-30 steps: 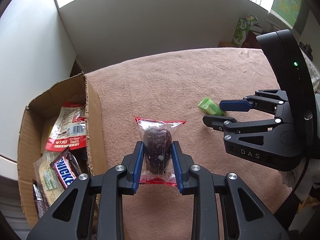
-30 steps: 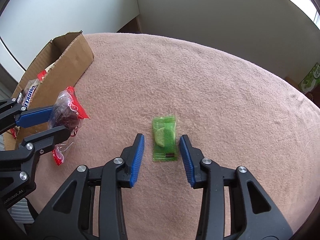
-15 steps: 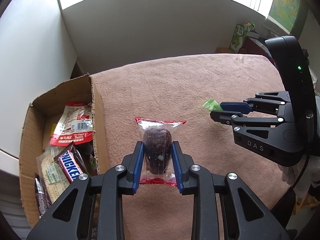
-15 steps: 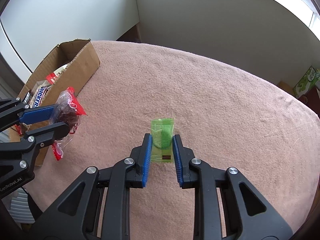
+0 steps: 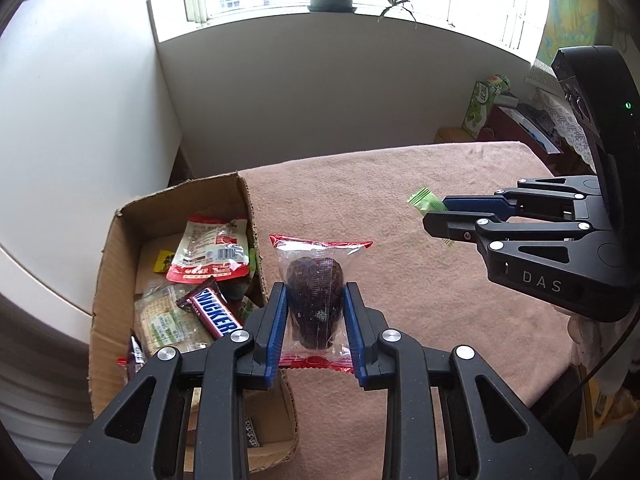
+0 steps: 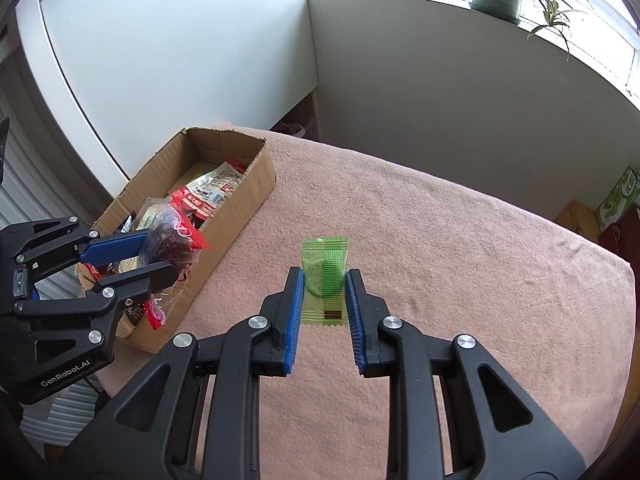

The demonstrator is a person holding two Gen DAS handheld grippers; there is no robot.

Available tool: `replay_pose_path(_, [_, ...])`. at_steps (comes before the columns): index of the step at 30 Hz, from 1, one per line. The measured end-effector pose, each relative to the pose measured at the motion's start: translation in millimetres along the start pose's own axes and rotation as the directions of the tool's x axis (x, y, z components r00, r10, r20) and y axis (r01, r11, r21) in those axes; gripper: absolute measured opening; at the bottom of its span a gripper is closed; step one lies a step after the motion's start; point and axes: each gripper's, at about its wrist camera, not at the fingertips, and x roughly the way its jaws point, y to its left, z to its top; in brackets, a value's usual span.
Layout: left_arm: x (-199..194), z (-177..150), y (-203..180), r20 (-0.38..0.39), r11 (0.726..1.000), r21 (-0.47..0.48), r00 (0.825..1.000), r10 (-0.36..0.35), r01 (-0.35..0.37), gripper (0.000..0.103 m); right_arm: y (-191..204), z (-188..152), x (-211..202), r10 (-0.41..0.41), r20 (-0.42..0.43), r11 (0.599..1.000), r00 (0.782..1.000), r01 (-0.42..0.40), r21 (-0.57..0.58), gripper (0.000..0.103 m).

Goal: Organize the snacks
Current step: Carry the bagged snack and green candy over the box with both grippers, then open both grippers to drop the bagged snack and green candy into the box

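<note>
While the left gripper (image 5: 314, 316) clasps a clear red-edged packet of dark fruit (image 5: 316, 300) beside the brown cardboard box's (image 5: 116, 248) right wall, the right gripper (image 6: 323, 300) pinches a green lime-candy sachet (image 6: 325, 276). Only the right wrist view shows the sachet's printed face.

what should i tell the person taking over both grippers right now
Left gripper: shut on the clear red-edged packet, held in the air beside the cardboard box.
Right gripper: shut on the green packet, lifted off the pink cloth.
Done: both loose snacks are picked up; the box already holds a Snickers bar and other packets.
Left: carry each packet over the box, open the fingers, drop them in.
</note>
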Motion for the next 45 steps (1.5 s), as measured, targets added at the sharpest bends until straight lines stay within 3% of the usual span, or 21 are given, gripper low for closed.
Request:
replay_pose_path(16, [-22,-21,86,0.023,0.985,-0.15,0.995,0.094,-0.089,0.026,75,43,32,0.171,-0.01,0.985,0.985,-0.171,-0.017,0.022])
replay_pose_path(33, [-11,-28,107,-0.004,0.976,-0.184,0.993,0.118,-0.117,0.029,92,66,70,0.182,-0.029,0.983,0.983,-0.182,-0.005,0.024])
replay_pose_path(35, [-12,-29,107,-0.004,0.975,-0.183,0.992,0.124,-0.122,0.035,92,68,73,0.181,-0.033,0.983,0.983,-0.181,0.0,0.035])
replay_pose_path(37, [-12,-29,108,-0.001,0.975,-0.186,0.992,0.124,-0.122,0.036,91,68,73,0.183,-0.022,0.983,0.983,-0.183,0.009,0.061])
replay_pose_path(41, [-14,-30,109,0.0,0.974,-0.188,0.992,0.126,-0.124,0.048,91,69,69,0.172,-0.009,0.985,0.985,-0.172,0.005,0.064])
replay_pose_path(45, [-14,-30,108,0.002,0.975,-0.183,0.991,0.13,-0.128,0.05,88,67,65,0.167,-0.004,0.986,0.986,-0.167,0.011,0.076])
